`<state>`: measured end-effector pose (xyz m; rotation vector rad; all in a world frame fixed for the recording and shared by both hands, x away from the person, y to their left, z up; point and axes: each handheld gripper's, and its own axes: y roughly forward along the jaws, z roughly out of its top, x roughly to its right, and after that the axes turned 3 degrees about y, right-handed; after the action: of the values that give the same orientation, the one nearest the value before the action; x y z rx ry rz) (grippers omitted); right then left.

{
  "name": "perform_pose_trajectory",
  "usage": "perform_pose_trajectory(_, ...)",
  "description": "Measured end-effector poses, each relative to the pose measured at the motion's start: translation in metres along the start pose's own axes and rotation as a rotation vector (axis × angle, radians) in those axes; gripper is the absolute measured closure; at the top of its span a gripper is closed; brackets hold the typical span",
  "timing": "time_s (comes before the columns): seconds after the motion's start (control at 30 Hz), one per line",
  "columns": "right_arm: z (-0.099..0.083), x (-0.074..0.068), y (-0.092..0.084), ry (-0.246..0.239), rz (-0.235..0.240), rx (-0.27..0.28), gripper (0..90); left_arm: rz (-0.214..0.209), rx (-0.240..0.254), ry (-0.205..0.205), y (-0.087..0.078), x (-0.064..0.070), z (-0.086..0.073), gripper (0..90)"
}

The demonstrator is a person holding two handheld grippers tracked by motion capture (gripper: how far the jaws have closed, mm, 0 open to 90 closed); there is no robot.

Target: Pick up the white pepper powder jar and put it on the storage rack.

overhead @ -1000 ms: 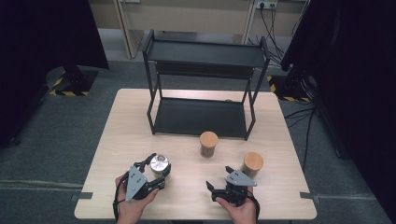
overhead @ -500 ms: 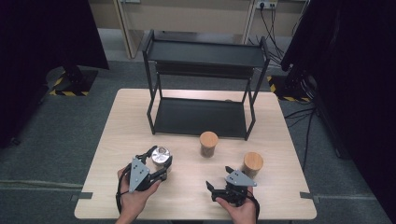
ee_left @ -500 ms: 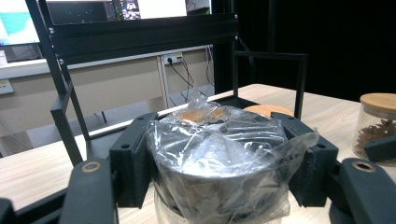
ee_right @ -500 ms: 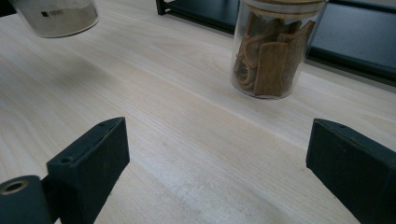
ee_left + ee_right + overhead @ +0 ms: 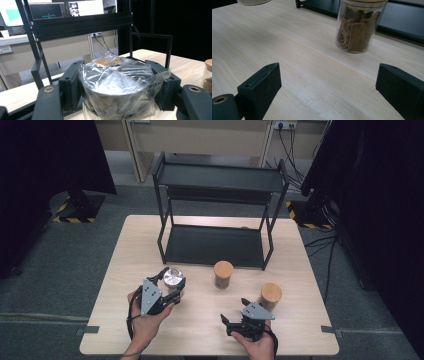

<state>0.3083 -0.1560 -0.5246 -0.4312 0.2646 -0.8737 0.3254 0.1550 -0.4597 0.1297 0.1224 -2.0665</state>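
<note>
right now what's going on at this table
A person holds a tool in each hand. The left tool is clamped on a plastic-wrapped silver-lidded jar in front of the black shelf rack. The right tool rests open, empty, near two wood-lidded jars standing on the table.

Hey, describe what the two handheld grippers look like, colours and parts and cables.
Both are black. The left gripper and right gripper each carry a grey three-cornered plate on top. Their jaws are thick black blocks with small screw holes and brass-coloured pivot bushings at the base. A black cable loops from each by the wrist. No sleeves show.
</note>
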Motion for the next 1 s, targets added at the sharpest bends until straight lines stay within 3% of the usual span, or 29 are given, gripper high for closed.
perform_pose_trajectory(0.47,0.0,0.0,0.0,0.0,0.001,0.0,6.8,0.008,-0.015,0.014,0.02,-0.003,0.007,34.5)
perform_pose_trajectory(1.0,0.0,0.0,0.0,-0.003,0.002,0.0,6.7,0.032,-0.016,0.002,0.044,-0.01,0.015,34.5)
